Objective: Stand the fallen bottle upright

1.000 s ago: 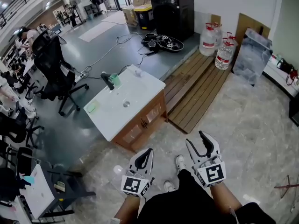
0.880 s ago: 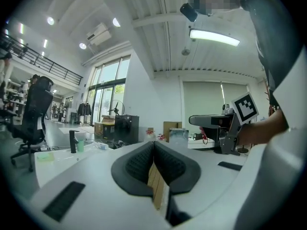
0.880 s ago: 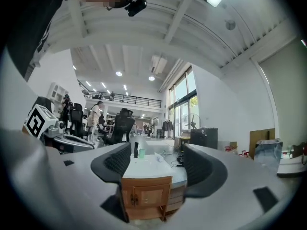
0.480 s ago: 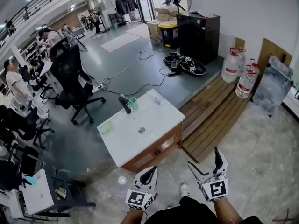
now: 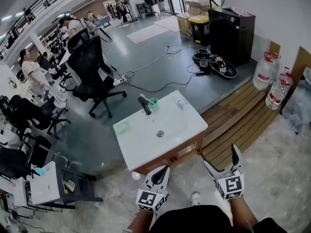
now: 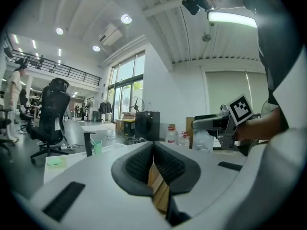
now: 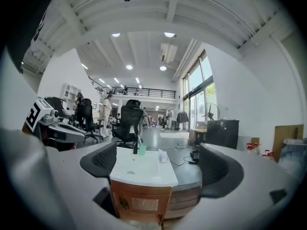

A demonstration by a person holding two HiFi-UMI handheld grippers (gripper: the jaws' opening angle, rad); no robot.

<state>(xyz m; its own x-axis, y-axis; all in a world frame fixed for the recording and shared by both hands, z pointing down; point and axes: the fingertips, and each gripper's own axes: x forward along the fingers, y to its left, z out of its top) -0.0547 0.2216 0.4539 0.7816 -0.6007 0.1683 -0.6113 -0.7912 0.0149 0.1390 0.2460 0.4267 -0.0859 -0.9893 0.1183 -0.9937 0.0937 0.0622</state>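
Here we hold the left claw [image 5: 162, 172] pinched together and the right claw [image 5: 222, 157] opening wide, empty, both nearly level, short of the near edge of the surface [image 5: 141, 147]. The fallen bottle [image 5: 182, 102] lies at its far right corner.

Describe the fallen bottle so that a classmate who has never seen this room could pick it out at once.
Find the white washbasin top on its wooden cabinet in the middle of the floor. Along its far edge stand a black tap and a green cup; the bottle is to their right, near the corner. It alone is pale, see-through and lying on its side.
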